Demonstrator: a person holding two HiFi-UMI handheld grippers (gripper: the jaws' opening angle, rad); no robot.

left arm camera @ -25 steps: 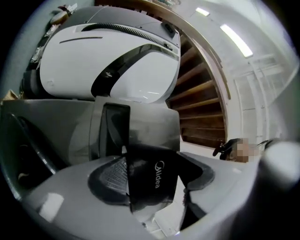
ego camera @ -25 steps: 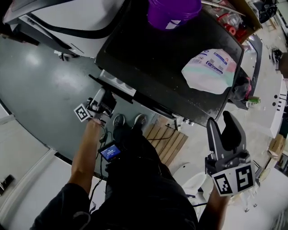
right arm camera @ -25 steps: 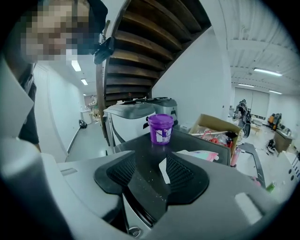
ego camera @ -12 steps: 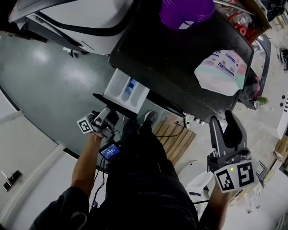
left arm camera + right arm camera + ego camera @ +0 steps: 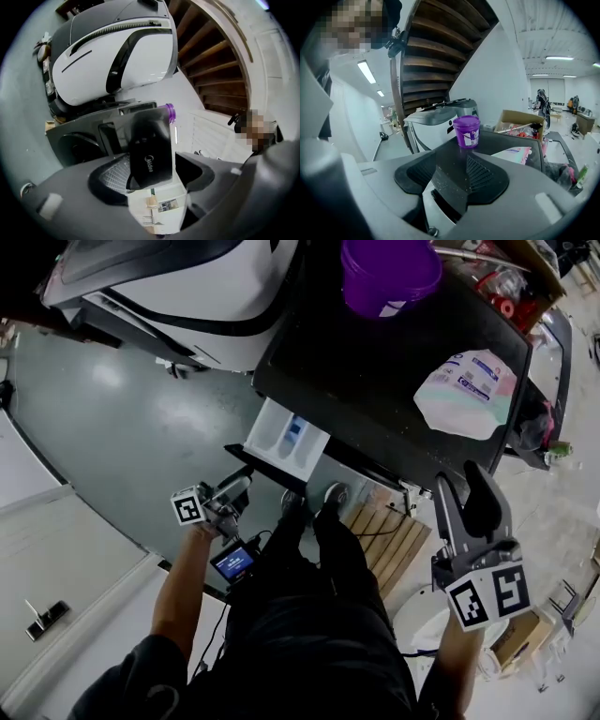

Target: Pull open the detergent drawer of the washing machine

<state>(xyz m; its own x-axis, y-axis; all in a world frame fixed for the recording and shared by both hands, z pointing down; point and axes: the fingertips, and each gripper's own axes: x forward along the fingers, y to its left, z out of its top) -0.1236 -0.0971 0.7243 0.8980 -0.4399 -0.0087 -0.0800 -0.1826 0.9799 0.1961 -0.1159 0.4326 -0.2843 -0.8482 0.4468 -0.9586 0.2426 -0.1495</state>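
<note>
Because the head view looks steeply down, the black-topped washing machine (image 5: 375,362) shows me only its lid; its front face is out of sight there. My left gripper (image 5: 234,491) covers the spot where it meets the drawer, so I read the contact from the left gripper view. There the rear of the white plastic detergent drawer (image 5: 151,152) is hidden behind the gripper body. The purple plastic bucket (image 5: 389,268) on the lid is cut off by the top edge of the head view.

The drawer (image 5: 286,439) stands out from the machine's front at its upper left corner. Its white tray is exposed, with a blue insert in one compartment. Its glossy black front panel bears a maker's logo and sits between the jaws of the left gripper (image 5: 154,173), which are closed on it from both sides.

My right gripper (image 5: 461,488) is held up, well apart from the machine, with its jaws spread and nothing in them. A white and pastel detergent pouch (image 5: 469,395) lies on the lid.

Compared with one second ago, when only a narrow strip of tray showed, the drawer is now much farther out. The left gripper has drawn back with it.
</note>
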